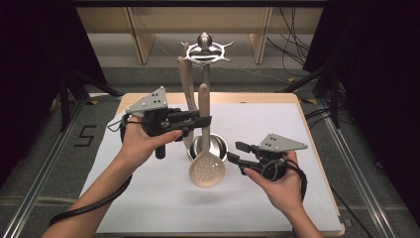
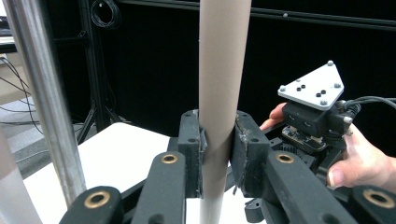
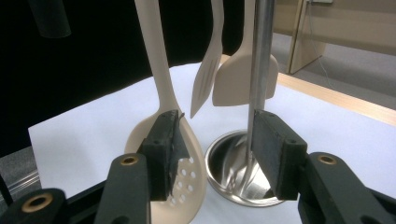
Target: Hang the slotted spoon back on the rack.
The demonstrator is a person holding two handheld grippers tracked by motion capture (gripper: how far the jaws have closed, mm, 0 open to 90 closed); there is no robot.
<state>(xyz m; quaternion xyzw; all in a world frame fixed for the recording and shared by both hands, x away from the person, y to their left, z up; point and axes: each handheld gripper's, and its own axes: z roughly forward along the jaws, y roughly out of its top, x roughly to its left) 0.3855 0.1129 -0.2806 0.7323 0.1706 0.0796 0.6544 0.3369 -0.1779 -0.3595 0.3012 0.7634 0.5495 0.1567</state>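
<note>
High view is showing the left gripper (image 1: 200, 120) clamping the slotted spoon (image 1: 206, 168) by its handle beside the metal rack (image 1: 205, 54), while the right gripper (image 1: 236, 151) is waiting with jaws apart (nothing between them); the dangling spoon risks knocking the rack's pole.

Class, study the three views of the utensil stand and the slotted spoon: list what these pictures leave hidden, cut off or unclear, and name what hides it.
- Slotted spoon: handle top, left gripper view, cut by the upper edge.
- Slotted spoon bowl: right gripper view, part behind the right hand-held gripper pad.
- Stand hooks: right gripper view, cut off; whether the spoon hangs there is unclear in the high view.
- Stand base: high view, partly behind the spoon.
</note>
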